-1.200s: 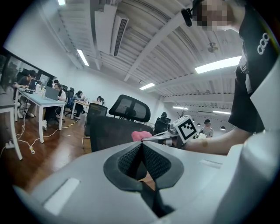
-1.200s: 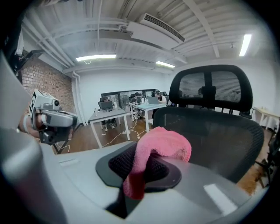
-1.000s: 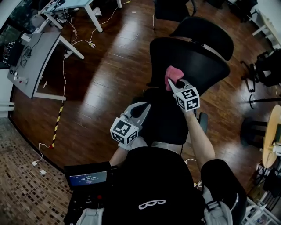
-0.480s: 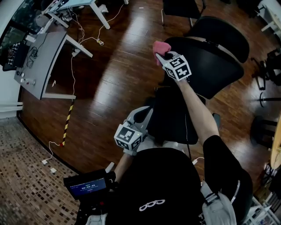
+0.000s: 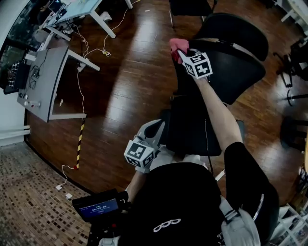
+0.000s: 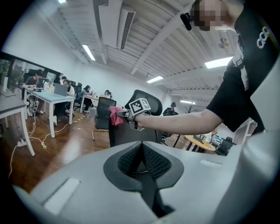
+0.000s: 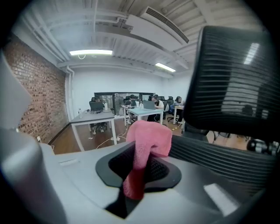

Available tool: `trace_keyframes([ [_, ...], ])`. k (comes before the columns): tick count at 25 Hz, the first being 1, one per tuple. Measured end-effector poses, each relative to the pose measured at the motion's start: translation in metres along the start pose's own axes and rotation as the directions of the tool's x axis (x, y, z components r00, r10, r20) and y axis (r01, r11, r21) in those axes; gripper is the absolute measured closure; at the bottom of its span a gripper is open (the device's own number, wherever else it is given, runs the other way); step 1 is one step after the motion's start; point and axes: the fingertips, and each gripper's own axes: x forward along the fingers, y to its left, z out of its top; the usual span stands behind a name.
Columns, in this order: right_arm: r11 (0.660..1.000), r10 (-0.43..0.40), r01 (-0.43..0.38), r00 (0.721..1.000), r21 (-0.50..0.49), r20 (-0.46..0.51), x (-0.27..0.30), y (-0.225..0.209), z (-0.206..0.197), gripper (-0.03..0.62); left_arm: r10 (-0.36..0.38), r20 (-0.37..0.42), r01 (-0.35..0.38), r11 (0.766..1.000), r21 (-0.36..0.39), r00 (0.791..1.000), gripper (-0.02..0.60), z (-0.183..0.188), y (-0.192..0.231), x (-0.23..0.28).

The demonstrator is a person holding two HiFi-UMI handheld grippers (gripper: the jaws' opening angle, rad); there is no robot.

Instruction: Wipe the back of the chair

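Observation:
The black mesh chair back [image 5: 231, 72] stands ahead of me, its headrest [image 5: 240, 36] beyond it. My right gripper [image 5: 182, 52] is shut on a pink cloth [image 5: 175, 46] and holds it against the chair back's upper left edge. In the right gripper view the pink cloth [image 7: 148, 135] hangs between the jaws of the right gripper [image 7: 142, 153], touching the mesh chair back [image 7: 214, 155] under the headrest [image 7: 232, 83]. My left gripper [image 5: 160, 127] is held low near my body, over the seat. In its own view the left gripper [image 6: 142, 146] is shut on nothing, and the pink cloth [image 6: 116, 116] shows far ahead.
A grey desk [image 5: 41, 81] and a white desk [image 5: 82, 7] stand at the left, with cables [image 5: 91, 48] on the wooden floor. Yellow-black tape [image 5: 79, 144] marks the floor. Other office chairs [image 5: 190, 7] stand behind and at the right. A small screen [image 5: 96, 206] is near my waist.
My right gripper has carried the pink cloth from the middle of the chair back up and left to its upper left edge. The left gripper has stayed about where it was.

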Motion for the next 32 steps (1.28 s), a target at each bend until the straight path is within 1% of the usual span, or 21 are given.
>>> trace_keyframes([
  [3, 0.998, -0.056, 0.056, 0.998, 0.026, -0.003, -0.021, -0.030, -0.008, 0.549, -0.021, -0.011, 0.021, 1.000, 0.010, 1.000, 0.593, 0.001, -0.006, 0.010],
  [6, 0.989, -0.118, 0.118, 0.993, 0.084, -0.006, -0.047, -0.064, -0.022, 0.549, -0.046, -0.024, 0.047, 0.999, 0.024, 0.999, 0.593, 0.001, -0.018, 0.022],
  [9, 0.976, -0.173, 0.174, 0.985, 0.129, -0.015, -0.075, -0.097, -0.037, 0.549, -0.073, -0.035, 0.074, 0.997, 0.037, 0.997, 0.593, 0.001, -0.032, 0.032],
  [16, 0.938, -0.284, 0.284, 0.958, 0.199, -0.030, -0.148, -0.174, -0.076, 0.549, -0.118, -0.062, 0.122, 0.991, 0.052, 0.991, 0.594, -0.011, -0.064, 0.057],
  [20, 0.911, -0.343, 0.344, 0.938, 0.229, -0.047, -0.188, -0.208, -0.093, 0.549, -0.140, -0.071, 0.144, 0.988, 0.055, 0.988, 0.593, -0.011, -0.078, 0.067],
  [26, 0.860, -0.427, 0.430, 0.901, 0.275, -0.075, -0.247, -0.254, -0.121, 0.549, -0.171, -0.073, 0.176, 0.983, 0.058, 0.982, 0.593, -0.008, -0.098, 0.083],
  [29, 0.829, -0.475, 0.483, 0.874, 0.282, -0.101, -0.276, -0.274, -0.134, 0.548, -0.181, -0.074, 0.185, 0.981, 0.058, 0.981, 0.592, -0.009, -0.106, 0.087],
  [32, 0.806, -0.510, 0.522, 0.852, 0.280, -0.120, -0.298, -0.287, -0.143, 0.548, -0.185, -0.074, 0.189, 0.980, 0.054, 0.980, 0.592, -0.011, -0.112, 0.090],
])
